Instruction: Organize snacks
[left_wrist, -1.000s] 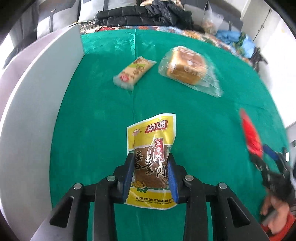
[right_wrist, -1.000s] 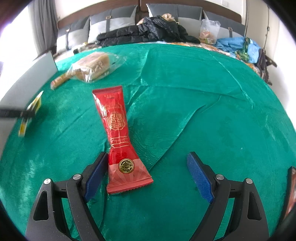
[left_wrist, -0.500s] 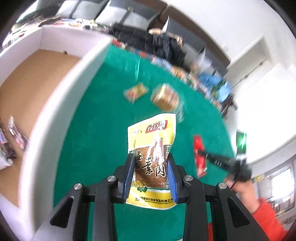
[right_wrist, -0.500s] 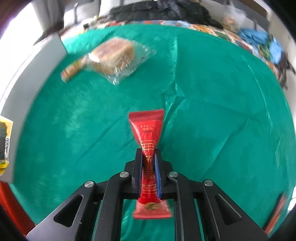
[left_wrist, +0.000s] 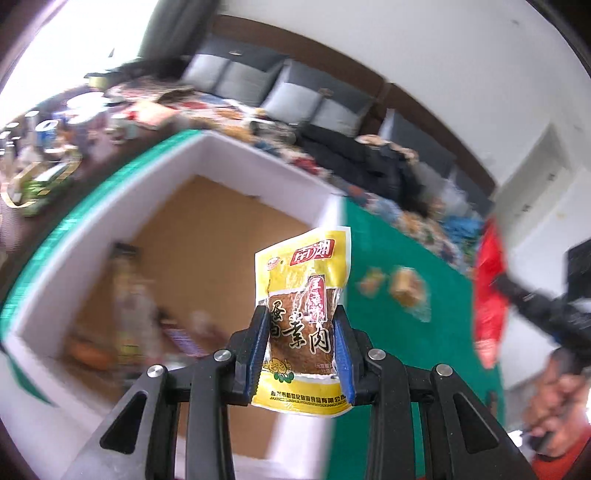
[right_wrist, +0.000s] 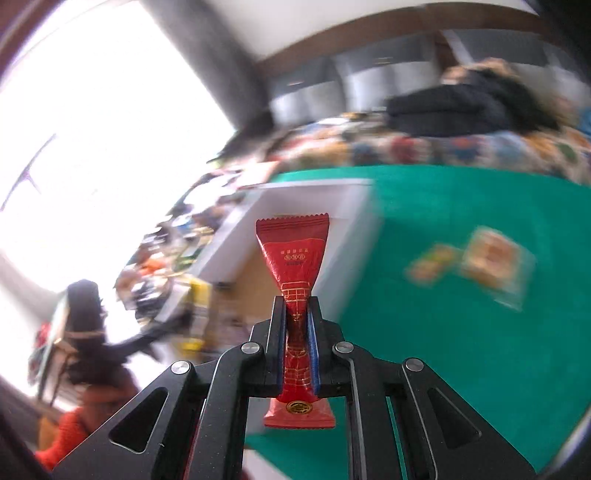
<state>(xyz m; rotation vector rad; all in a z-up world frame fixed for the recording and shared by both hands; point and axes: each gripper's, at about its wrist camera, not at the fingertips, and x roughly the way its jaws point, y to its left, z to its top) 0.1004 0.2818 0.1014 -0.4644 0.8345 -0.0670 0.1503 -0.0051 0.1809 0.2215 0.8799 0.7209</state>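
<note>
Lifting since earlier, right gripper (right_wrist: 298, 334) now clamping red packet (right_wrist: 294, 258); box (left_wrist: 236, 158) newly visible

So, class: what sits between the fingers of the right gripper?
A red snack packet, pinched at its narrow middle by the right gripper; the right wrist view shows it.
</note>
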